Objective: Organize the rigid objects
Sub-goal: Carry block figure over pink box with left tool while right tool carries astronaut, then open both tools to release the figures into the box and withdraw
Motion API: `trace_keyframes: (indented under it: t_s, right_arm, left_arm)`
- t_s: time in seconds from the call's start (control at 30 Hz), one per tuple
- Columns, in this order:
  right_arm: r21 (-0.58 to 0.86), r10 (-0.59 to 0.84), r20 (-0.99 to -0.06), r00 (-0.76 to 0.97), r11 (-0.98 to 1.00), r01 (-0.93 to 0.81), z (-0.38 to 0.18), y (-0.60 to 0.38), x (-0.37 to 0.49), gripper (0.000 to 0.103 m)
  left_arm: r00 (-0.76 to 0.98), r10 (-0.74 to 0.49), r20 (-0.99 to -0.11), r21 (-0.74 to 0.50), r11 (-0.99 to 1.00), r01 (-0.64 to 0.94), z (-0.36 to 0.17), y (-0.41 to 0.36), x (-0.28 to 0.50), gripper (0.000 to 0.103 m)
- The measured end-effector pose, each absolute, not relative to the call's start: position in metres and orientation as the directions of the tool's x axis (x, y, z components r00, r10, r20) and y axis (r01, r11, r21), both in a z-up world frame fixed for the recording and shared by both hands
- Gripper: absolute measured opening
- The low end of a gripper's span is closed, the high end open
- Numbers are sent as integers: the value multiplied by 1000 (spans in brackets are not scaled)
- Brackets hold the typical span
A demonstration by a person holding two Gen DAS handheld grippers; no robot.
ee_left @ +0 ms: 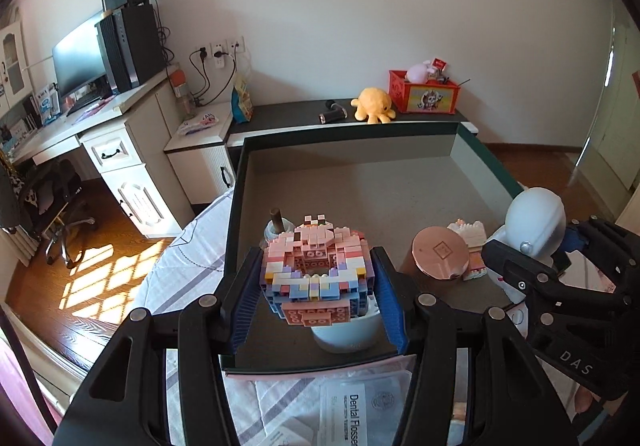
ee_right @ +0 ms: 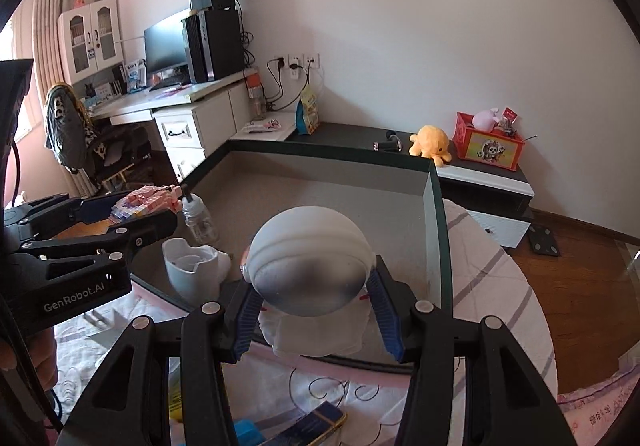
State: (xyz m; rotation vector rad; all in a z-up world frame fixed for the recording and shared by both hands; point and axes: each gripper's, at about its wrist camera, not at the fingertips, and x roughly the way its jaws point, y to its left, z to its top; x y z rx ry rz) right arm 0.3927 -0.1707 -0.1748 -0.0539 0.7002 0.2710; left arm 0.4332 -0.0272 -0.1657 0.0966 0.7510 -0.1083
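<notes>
A pastel brick model (ee_left: 316, 274) sits at lower centre of the left view; a white astronaut figure (ee_right: 308, 266) stands upright, centre of the right view.

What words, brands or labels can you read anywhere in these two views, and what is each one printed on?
"GenRobot.AI": on the side of the left gripper, seen from the right wrist.
"DAS": on the body of the right gripper, seen from the left wrist.
"Dental Flosser": on a white packet lying on the bedsheet; its smaller lines are too blurred to read.
Print on the red box, the blue snack bag and the desk items is too small to read.
</notes>
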Motion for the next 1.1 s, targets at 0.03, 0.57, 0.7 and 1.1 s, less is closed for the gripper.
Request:
trace_keyframes:
  t_s: [0.03,0.57,0.7,1.1]
  right_arm:
    - [42,224,-650,726,965,-260,-180,-172,397,52]
    - [99,237,-611,755,970,-224,-157,-180,355,73]
    - [105,253,-530,809,967,-234,-125,-175,305,83]
    - [68,216,-356,909,976,-206,-74,-163,157,103]
  left_arm:
    - [721,-69,-690,46,989,139,-169,-29,436,54]
    - [794,-60,-605,43,993,108,-140,-10,377,95]
    - [858,-24,-512,37,998,50,-112,2,321,103]
    - [941,3,-339,32,999,9,-71,0,164,103]
